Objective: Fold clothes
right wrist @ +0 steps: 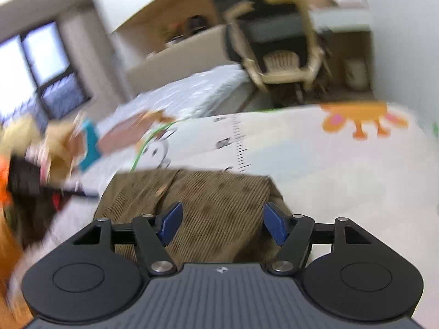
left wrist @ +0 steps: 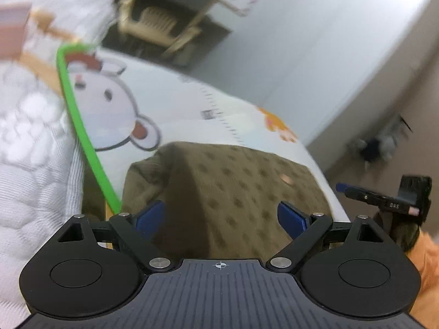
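Note:
An olive-brown garment (left wrist: 233, 181) with dark spots lies folded in a thick block on a white cartoon-printed mat (left wrist: 192, 109). My left gripper (left wrist: 221, 216) hovers over its near part, fingers wide open, blue pads (left wrist: 292, 216) on either side of the cloth. In the right wrist view the same garment (right wrist: 219, 200) shows a ribbed texture. My right gripper (right wrist: 222, 223) is open above its near edge. The right gripper (left wrist: 384, 197) also shows at the right edge of the left wrist view. The left gripper (right wrist: 27, 181) is a dark blur in the right wrist view.
A green cord (left wrist: 79, 126) curves along the mat's left edge beside a white quilted mattress (left wrist: 30, 142). A beige plastic chair (right wrist: 279, 54) stands beyond the mat. Orange cloth (left wrist: 428, 268) lies at the near right. A pale wall (left wrist: 315, 41) is behind.

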